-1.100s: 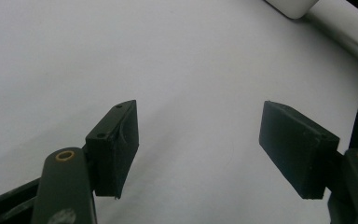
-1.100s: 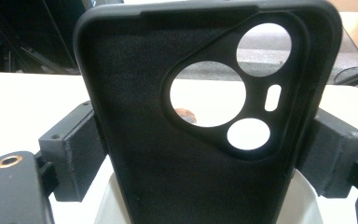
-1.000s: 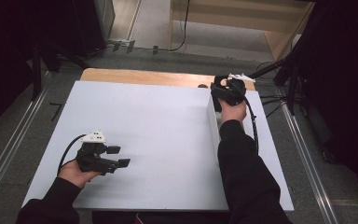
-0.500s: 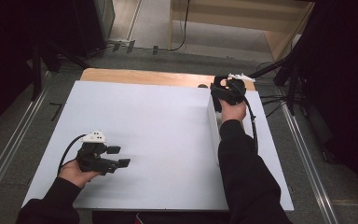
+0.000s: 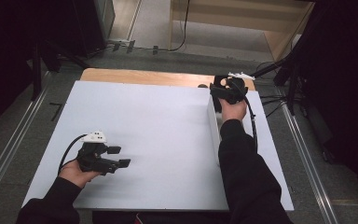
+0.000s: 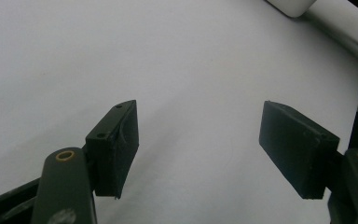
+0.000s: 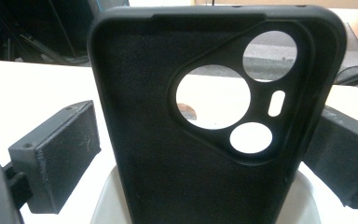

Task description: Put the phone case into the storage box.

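Between the right gripper's (image 7: 200, 158) just-widened jaws, a black phone case (image 7: 205, 116) is standing upright, unpinched, over a white stand (image 7: 107, 200); the left gripper (image 5: 116, 158) is idling spread and well apart.

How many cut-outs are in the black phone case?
4 in the phone case: large round hole in the middle, second round hole upper right, small round hole lower right, narrow slot between those two. Lower edge unseen.
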`<control>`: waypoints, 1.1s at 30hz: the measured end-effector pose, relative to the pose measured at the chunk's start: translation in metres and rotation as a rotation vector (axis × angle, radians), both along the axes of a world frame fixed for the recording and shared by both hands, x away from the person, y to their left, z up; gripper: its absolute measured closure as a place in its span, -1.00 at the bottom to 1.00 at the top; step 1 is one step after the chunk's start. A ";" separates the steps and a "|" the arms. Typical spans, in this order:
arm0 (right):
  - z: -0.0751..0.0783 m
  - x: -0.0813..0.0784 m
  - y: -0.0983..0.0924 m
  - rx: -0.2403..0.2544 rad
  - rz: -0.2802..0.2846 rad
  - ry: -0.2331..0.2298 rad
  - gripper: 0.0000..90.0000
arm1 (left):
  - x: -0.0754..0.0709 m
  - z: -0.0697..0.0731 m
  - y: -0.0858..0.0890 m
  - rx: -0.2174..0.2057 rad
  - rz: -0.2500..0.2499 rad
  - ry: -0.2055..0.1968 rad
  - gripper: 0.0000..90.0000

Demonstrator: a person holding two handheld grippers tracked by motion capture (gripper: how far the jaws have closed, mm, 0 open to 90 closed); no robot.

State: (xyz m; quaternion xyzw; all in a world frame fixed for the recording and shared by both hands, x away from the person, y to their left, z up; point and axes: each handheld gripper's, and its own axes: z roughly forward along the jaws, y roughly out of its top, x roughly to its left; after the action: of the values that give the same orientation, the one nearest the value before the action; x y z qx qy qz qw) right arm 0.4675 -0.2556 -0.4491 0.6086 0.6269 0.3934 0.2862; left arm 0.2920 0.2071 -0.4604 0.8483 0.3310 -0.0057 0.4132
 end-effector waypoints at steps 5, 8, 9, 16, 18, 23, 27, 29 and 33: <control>0.000 0.001 -0.001 0.004 -0.001 -0.001 -0.97 | 0.000 0.000 0.000 0.001 0.004 0.003 -0.37; 0.001 0.000 -0.002 0.009 -0.001 -0.003 -0.97 | 0.000 0.000 -0.001 0.001 0.004 0.004 -0.37; 0.001 0.000 -0.002 0.011 -0.001 -0.002 -0.97 | 0.000 0.000 -0.001 0.001 0.005 0.003 -0.37; 0.002 0.000 -0.002 0.016 -0.007 0.008 -0.97 | 0.000 -0.001 -0.001 0.002 0.004 0.004 -0.37; 0.003 0.000 -0.003 0.013 -0.006 0.005 -0.97 | 0.000 -0.001 -0.001 0.002 0.004 0.004 -0.37; 0.005 0.000 -0.004 0.019 0.006 0.002 -0.97 | 0.000 -0.001 -0.001 0.011 0.007 0.008 -0.37; 0.008 0.001 -0.005 0.030 0.015 0.005 -1.00 | 0.000 -0.001 -0.001 0.005 0.005 0.006 -0.37; 0.010 0.001 -0.006 0.035 0.019 0.004 -1.00 | 0.000 -0.001 -0.001 0.008 0.005 0.006 -0.37; 0.015 0.000 -0.006 0.023 0.032 -0.008 -1.00 | 0.000 -0.001 -0.001 0.008 0.004 0.007 -0.37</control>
State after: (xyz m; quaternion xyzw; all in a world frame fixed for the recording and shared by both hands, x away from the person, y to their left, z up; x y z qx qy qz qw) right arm 0.4675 -0.2613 -0.4345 0.6002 0.6307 0.4076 0.2754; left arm 0.2921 0.2063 -0.4615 0.8493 0.3342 -0.0062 0.4086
